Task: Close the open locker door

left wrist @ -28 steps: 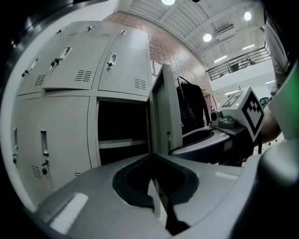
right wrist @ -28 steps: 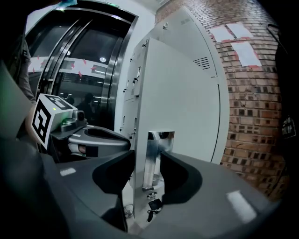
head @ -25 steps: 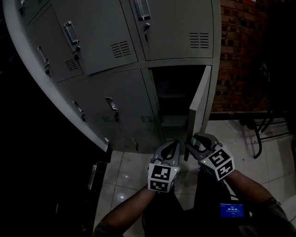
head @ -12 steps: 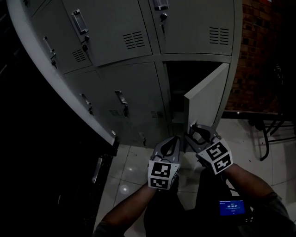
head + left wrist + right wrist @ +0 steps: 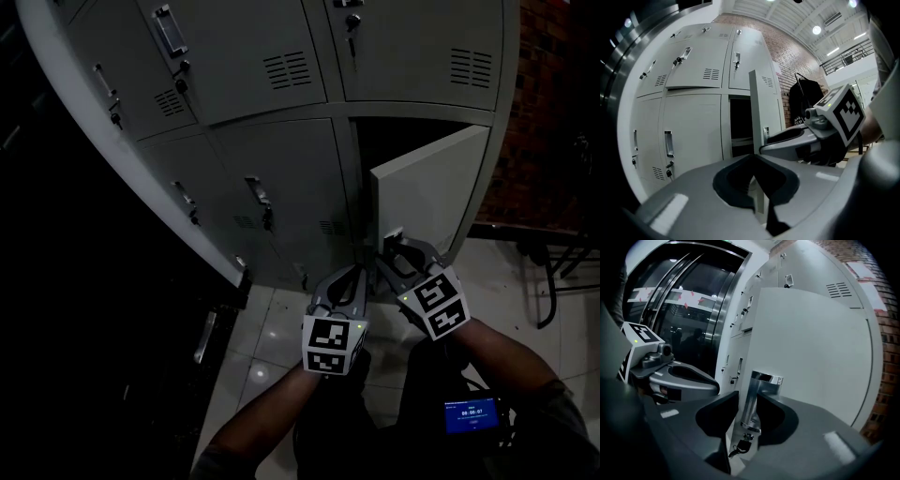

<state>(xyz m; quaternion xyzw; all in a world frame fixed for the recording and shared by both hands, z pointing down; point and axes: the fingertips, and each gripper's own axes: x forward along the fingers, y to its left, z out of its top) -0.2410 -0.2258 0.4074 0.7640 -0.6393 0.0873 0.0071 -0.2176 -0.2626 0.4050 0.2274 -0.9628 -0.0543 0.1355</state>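
— Two jaws on the right gripper (image 5: 749,397): gripping yet?
— They have just been closing round the handle (image 5: 751,383), but a sliver of gap shows on one side. Below them a key (image 5: 738,448) dangles, half hidden.
— And the left gripper (image 5: 753,158)?
— Closed and empty, just beside. Beyond the fingers the locker door (image 5: 427,187) stands ajar; the inside is too dark to make out.

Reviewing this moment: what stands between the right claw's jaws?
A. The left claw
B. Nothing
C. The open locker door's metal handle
C: in the right gripper view the handle on the open door stands upright between the jaws of the right claw, which have just been closing.
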